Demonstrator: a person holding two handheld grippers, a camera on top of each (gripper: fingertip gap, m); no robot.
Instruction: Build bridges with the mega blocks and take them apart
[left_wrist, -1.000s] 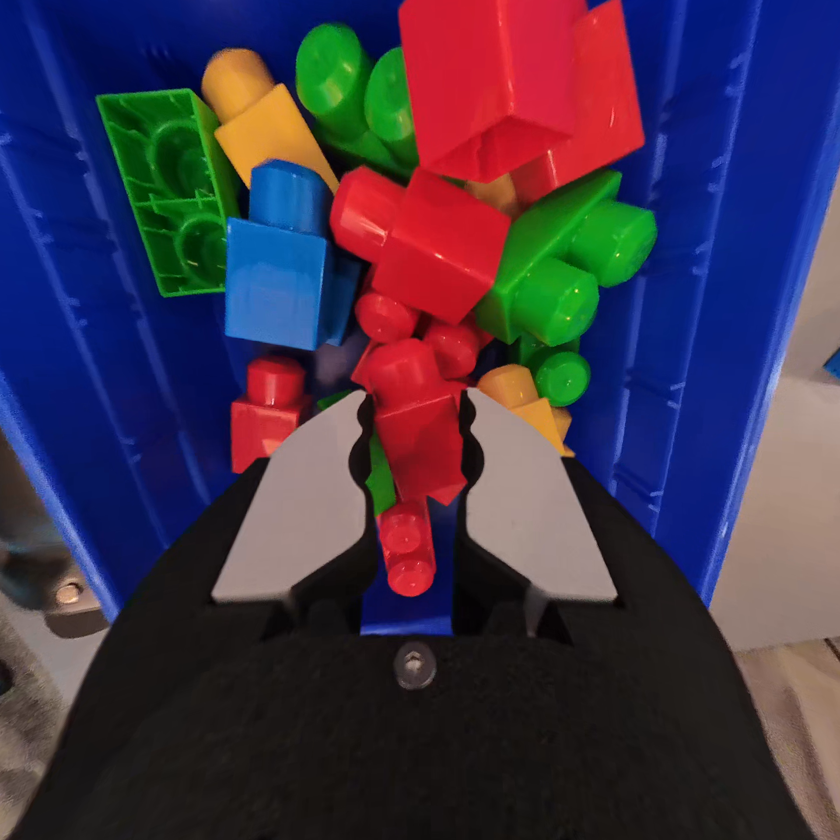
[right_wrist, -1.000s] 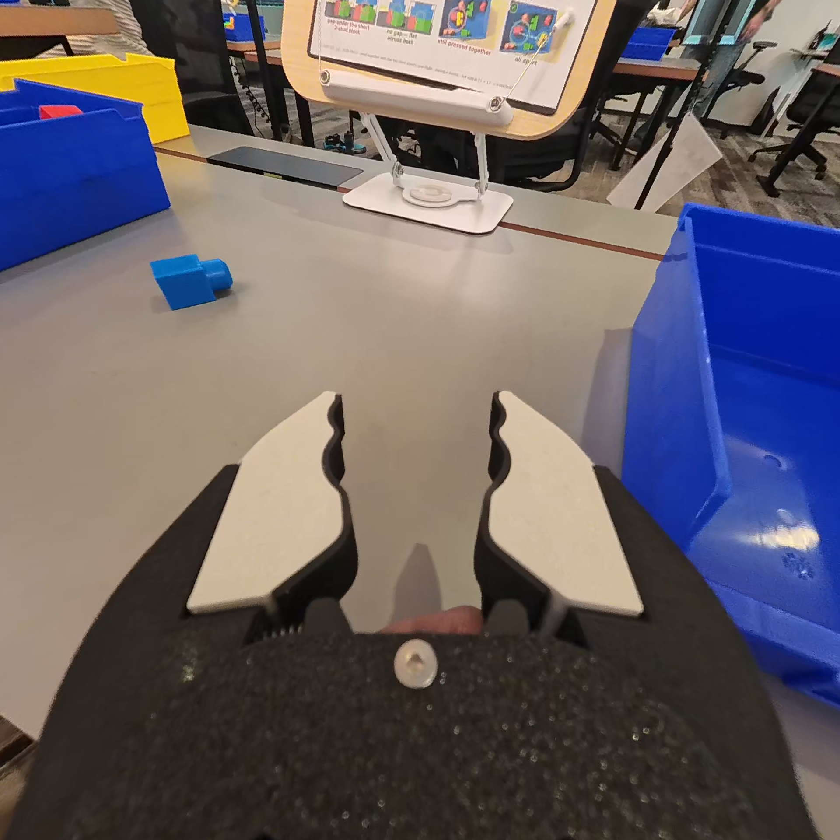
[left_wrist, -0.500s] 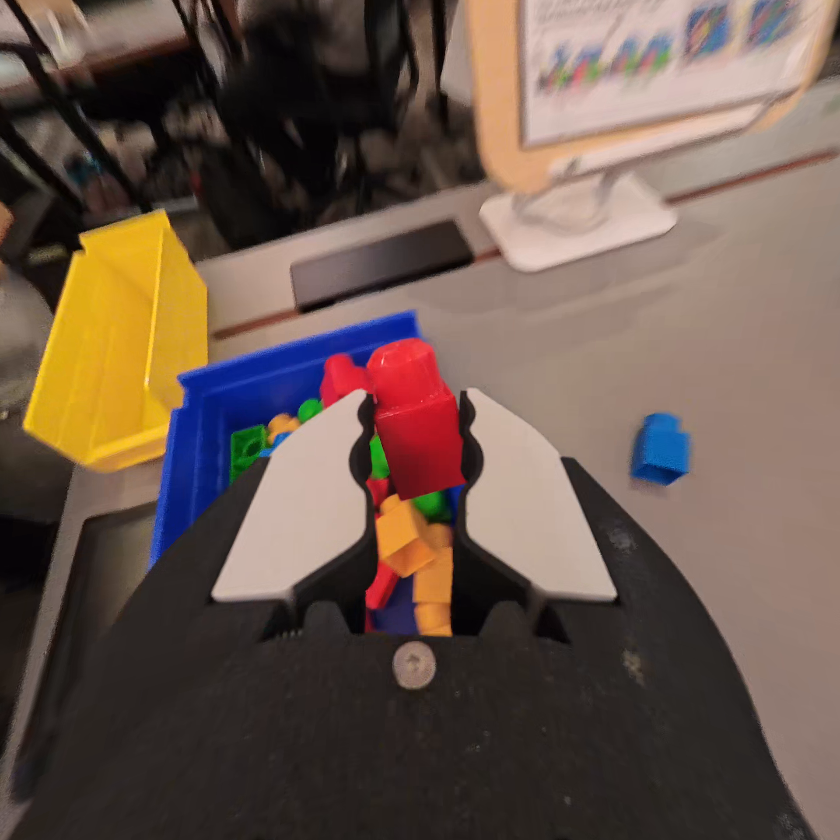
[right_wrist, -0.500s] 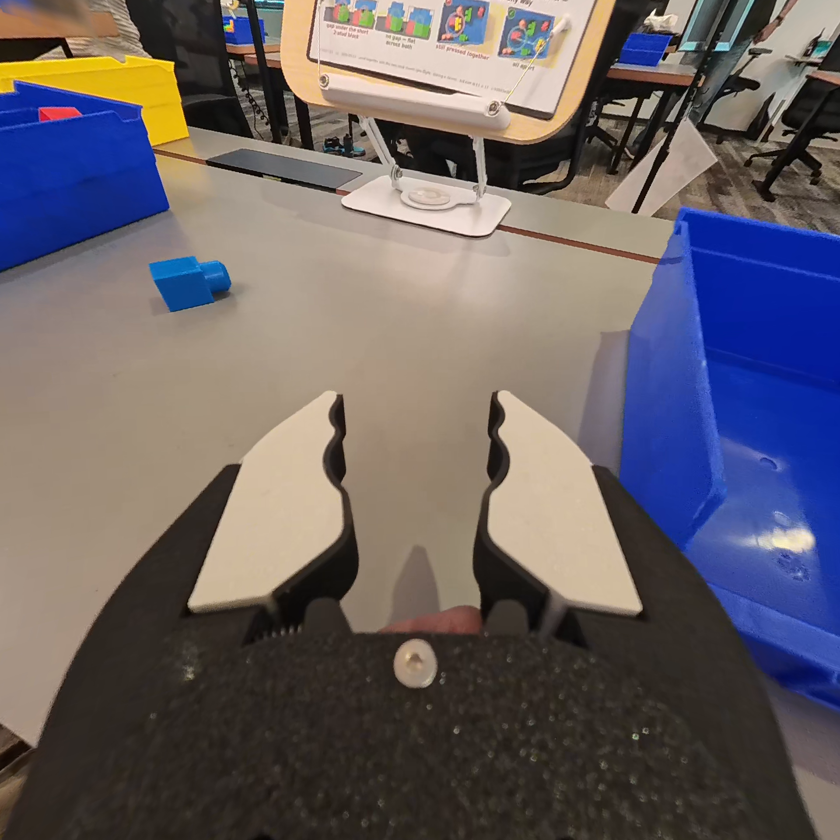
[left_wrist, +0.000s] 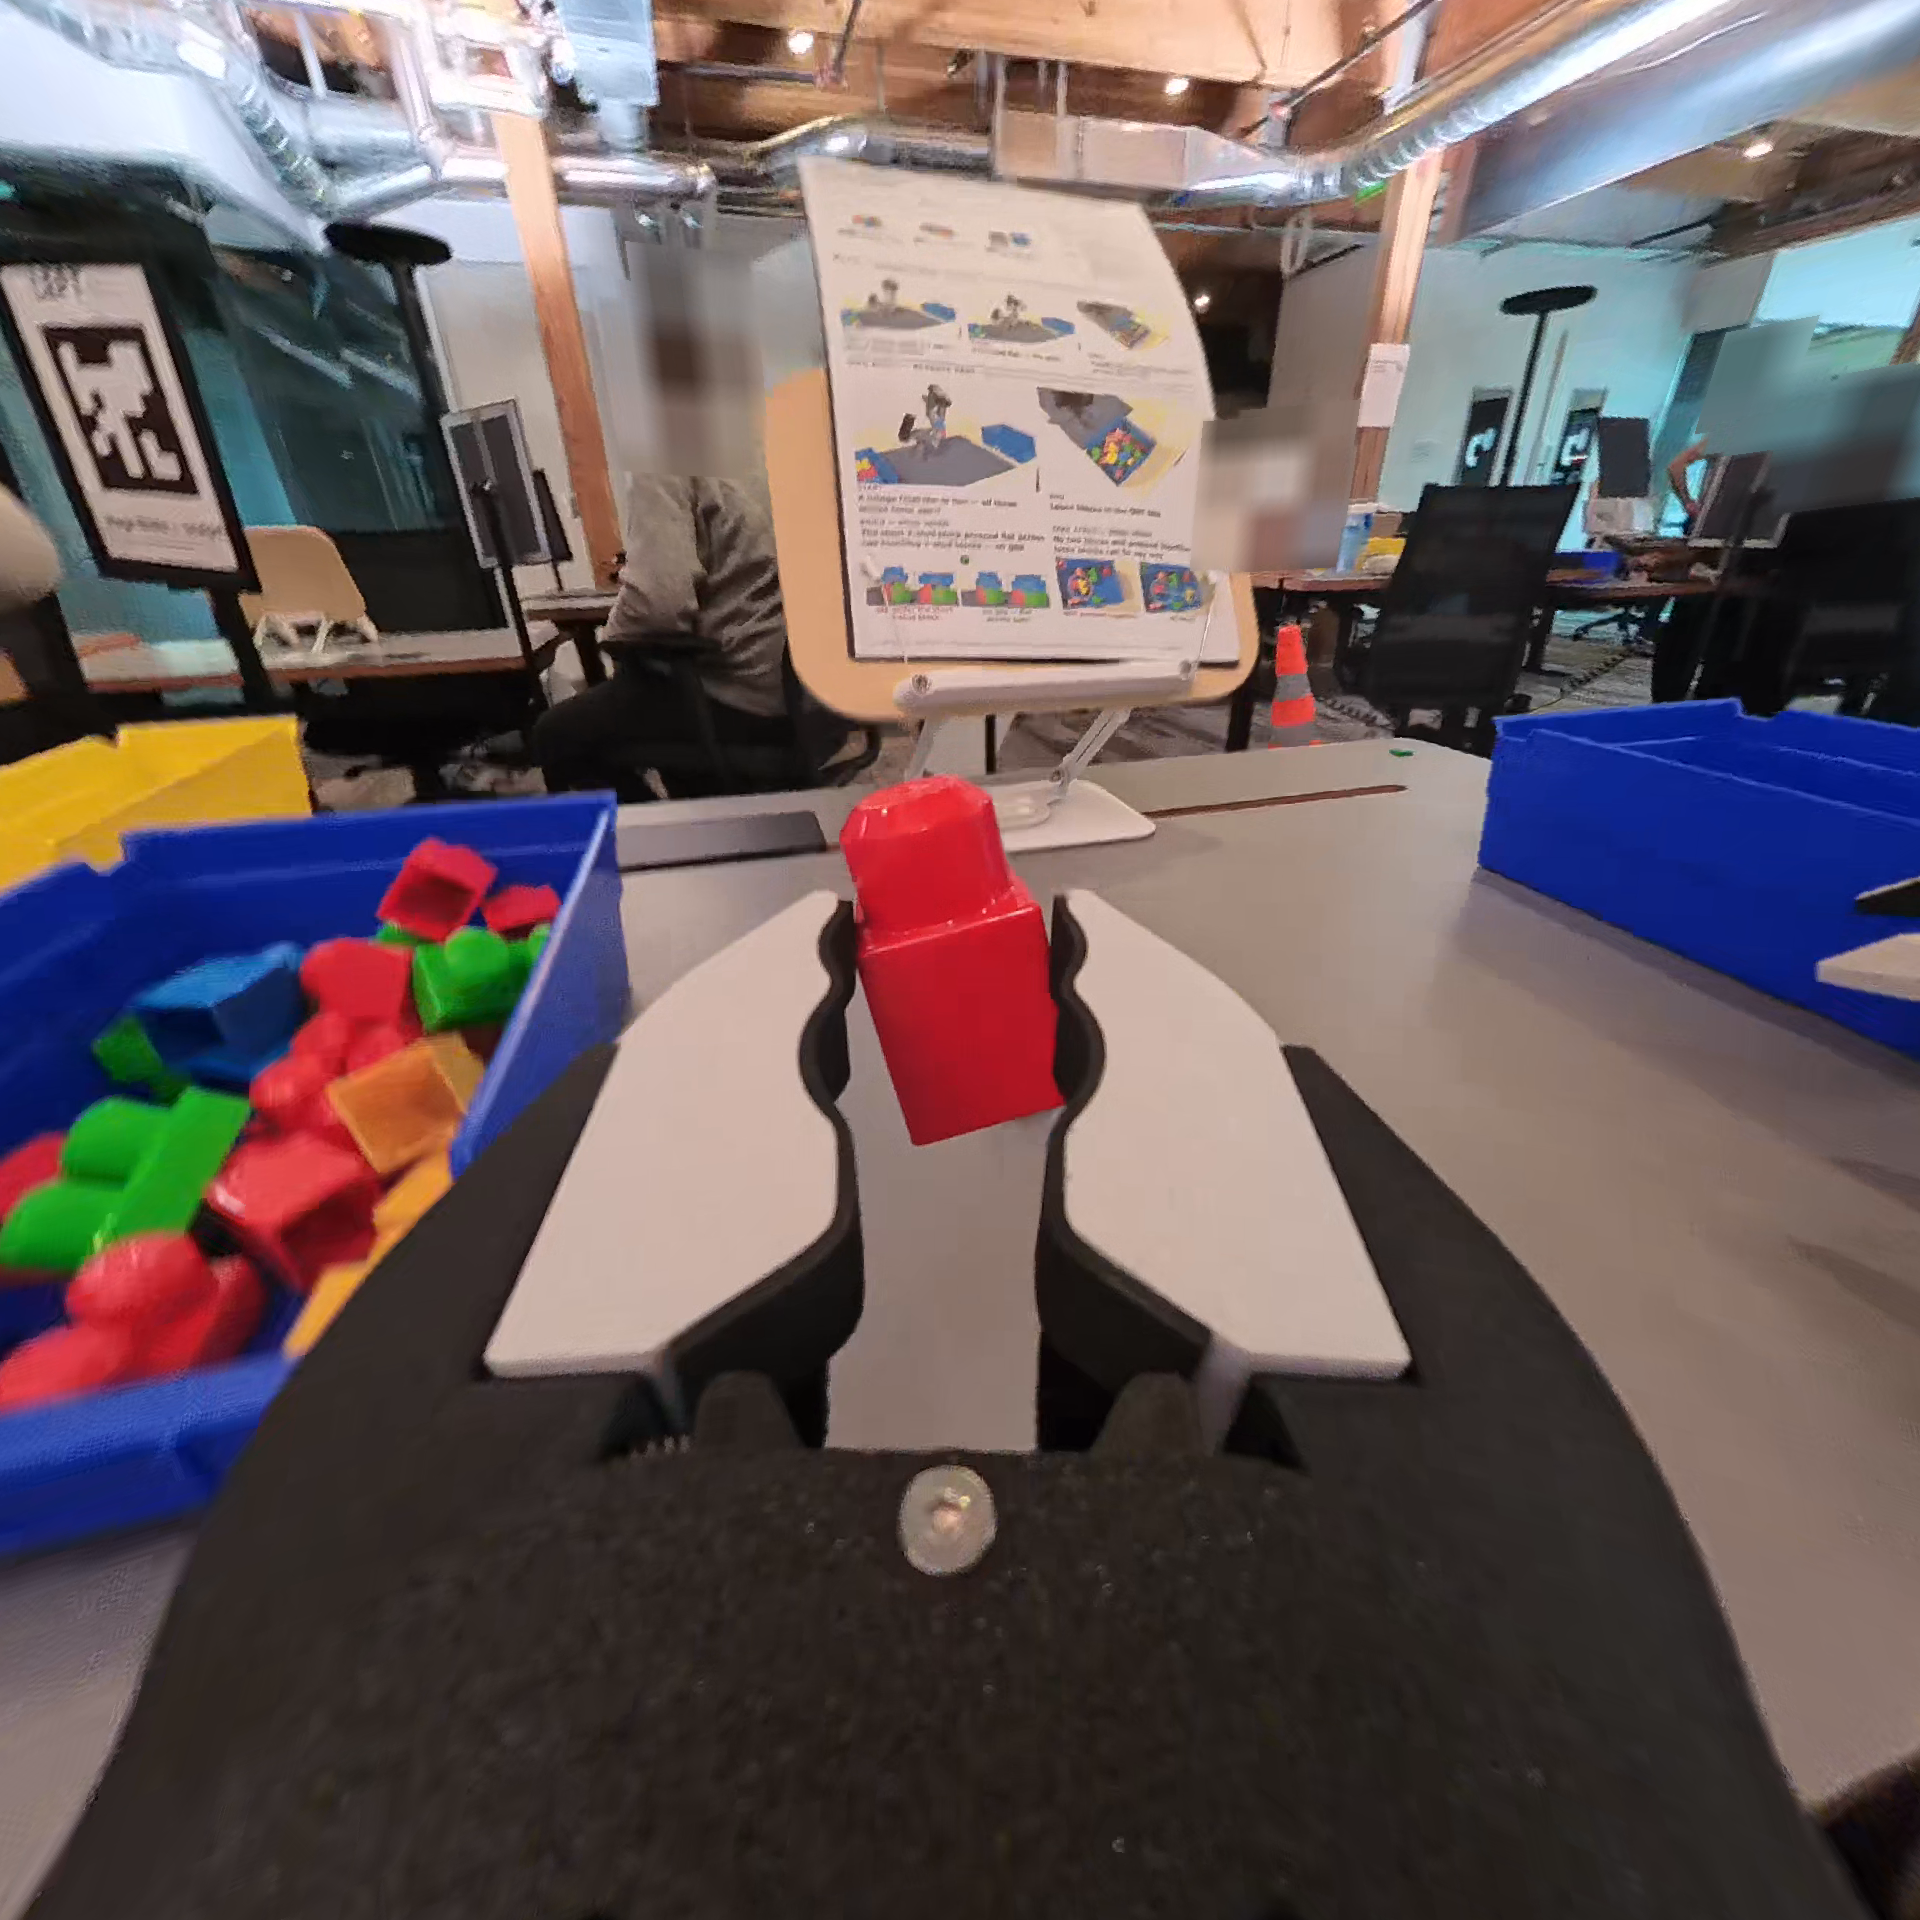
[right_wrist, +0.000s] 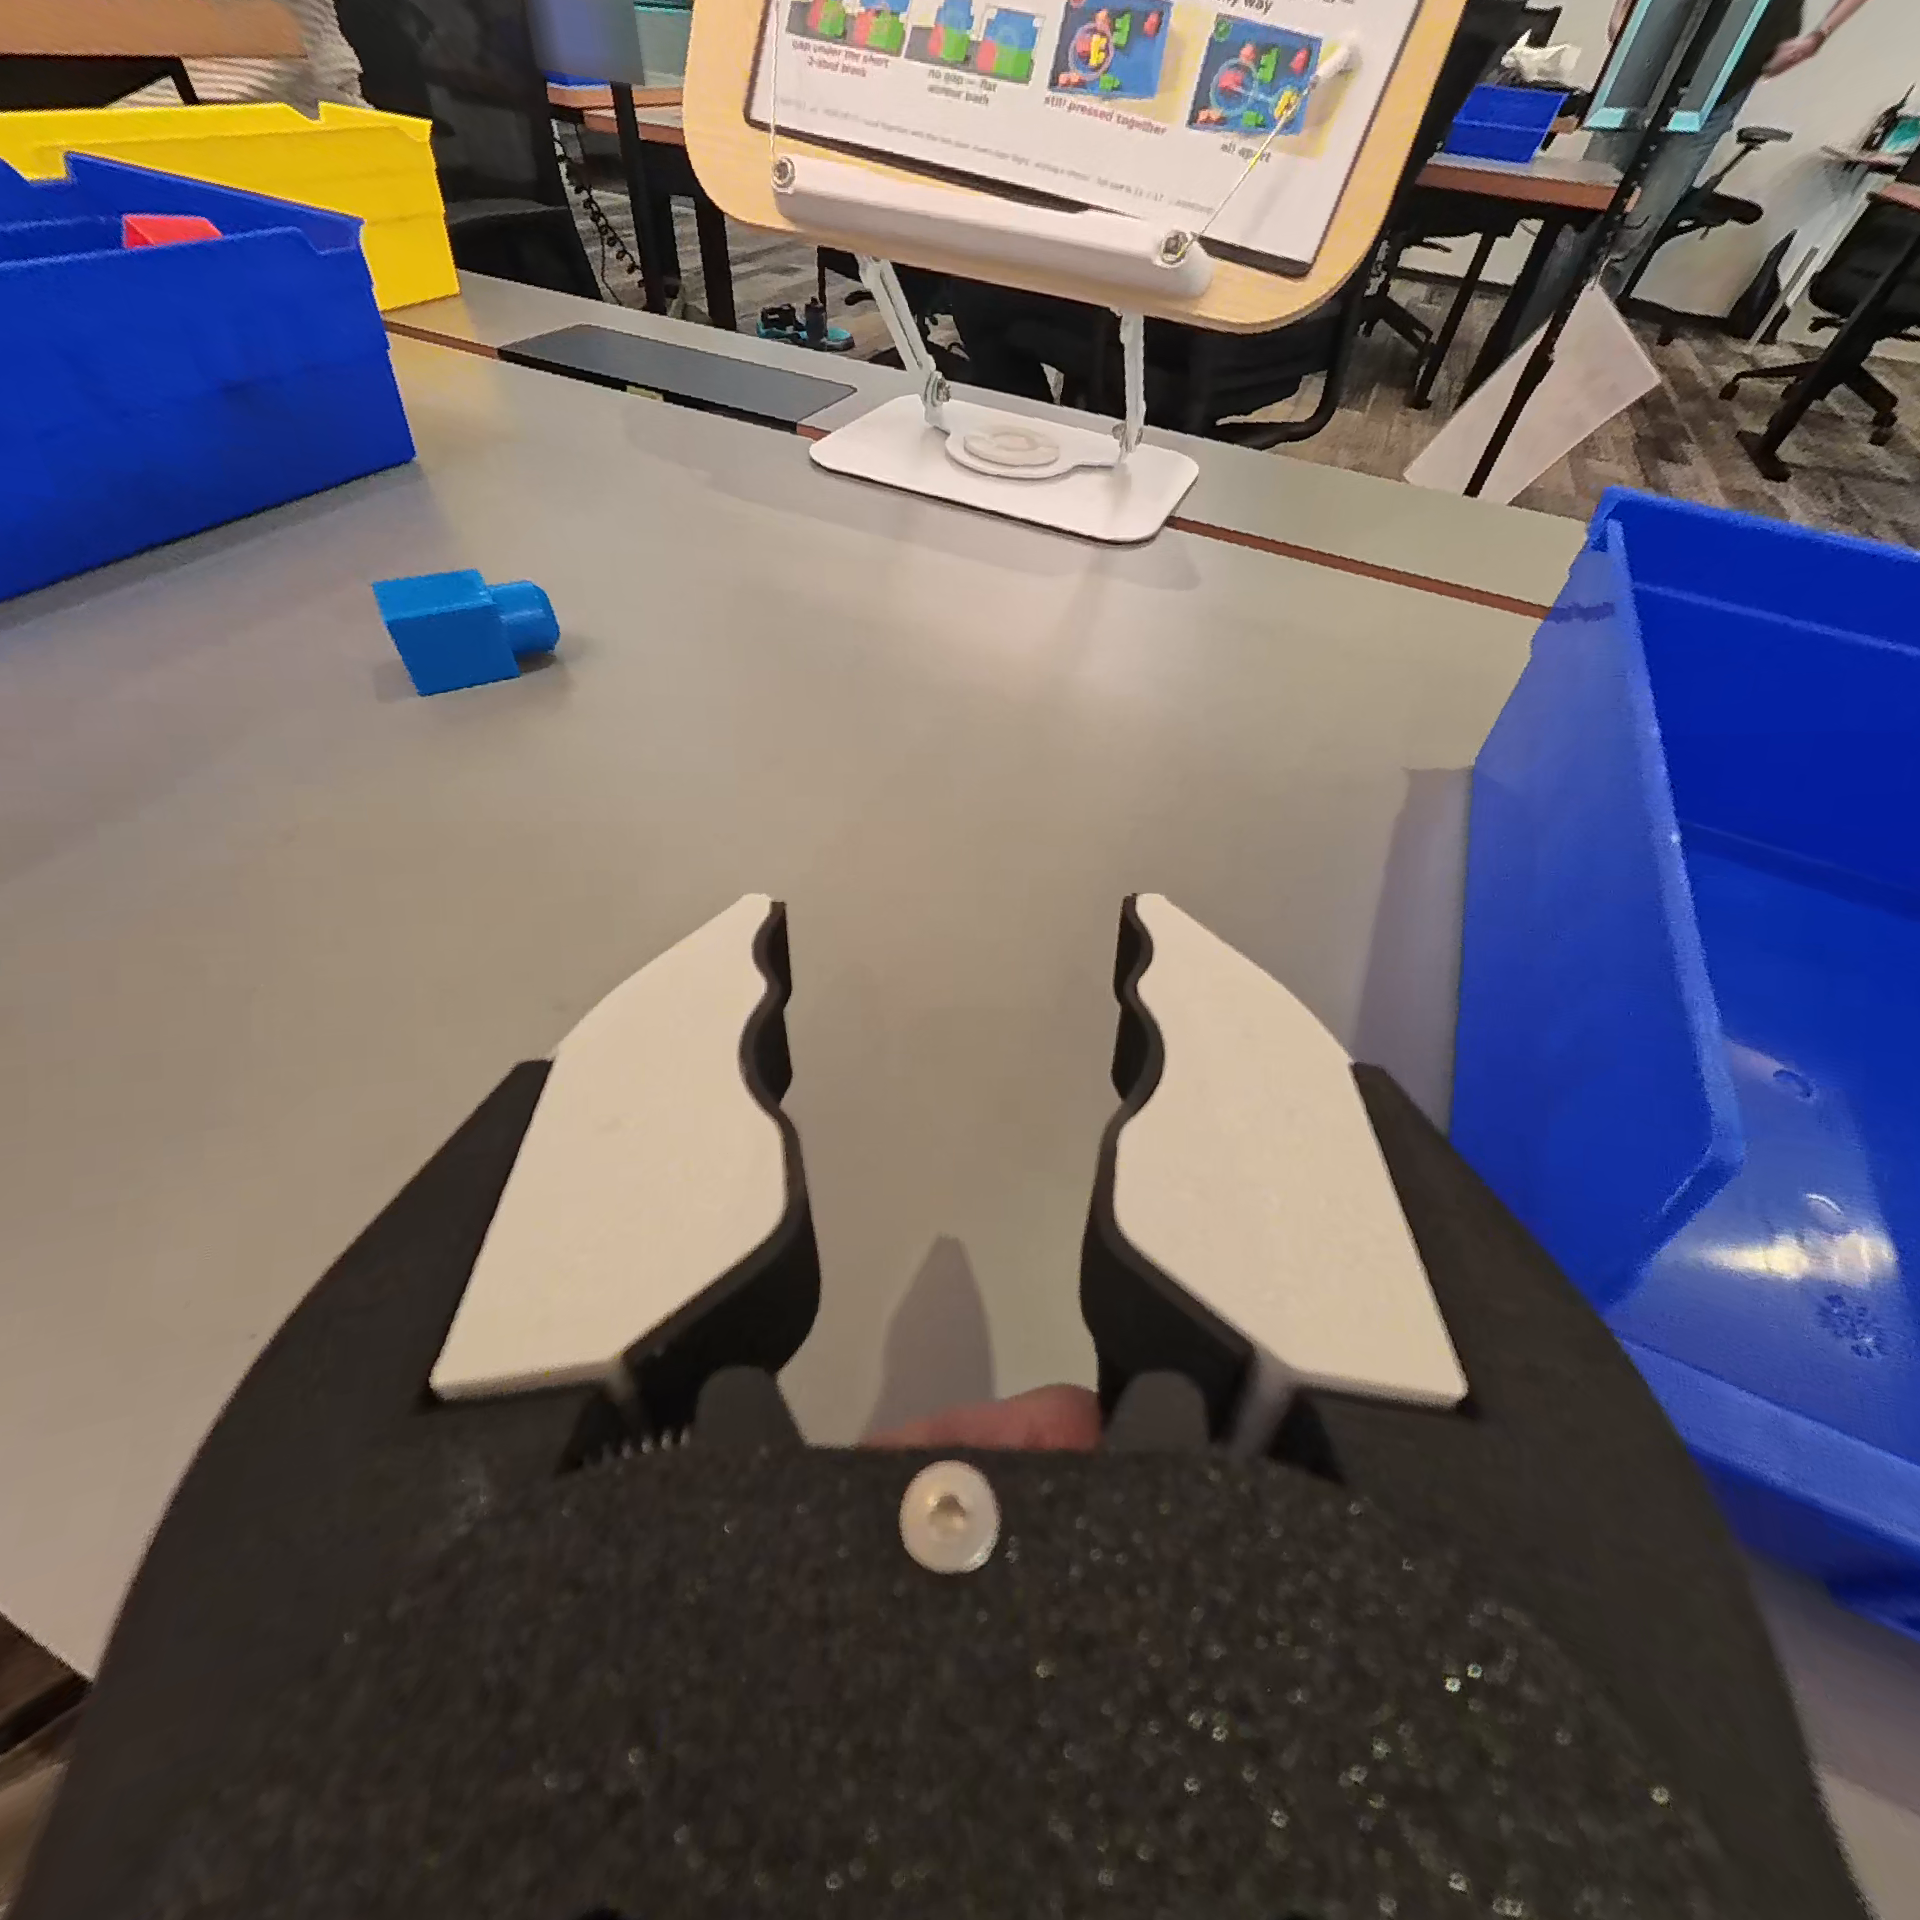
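My left gripper (left_wrist: 948, 935) is shut on a red one-stud block (left_wrist: 951, 977), held above the grey table (left_wrist: 1455, 1091) with its stud pointing away from me. The blue bin (left_wrist: 540, 842) with several red, green, blue and orange blocks lies to its left. My right gripper (right_wrist: 951, 925) is open and empty over the grey table (right_wrist: 935, 727). A blue one-stud block (right_wrist: 462, 629) lies on its side on the table, far left of the right gripper. The right gripper's fingertip (left_wrist: 1870, 961) shows at the right edge of the left wrist view.
An empty blue bin (right_wrist: 1579, 935) stands close to the right of my right gripper; it shows in the left wrist view (left_wrist: 1704, 842) too. A stand with an instruction sheet (right_wrist: 1003, 457) is at the table's back. A yellow bin (right_wrist: 343, 177) sits behind the block-filled bin (right_wrist: 197, 395). My right fingertips sit around 35 cm from my left ones.
My left gripper lifted the red block out of the blue bin and swung right and level over the table, still shut on it. The right gripper stayed almost still.
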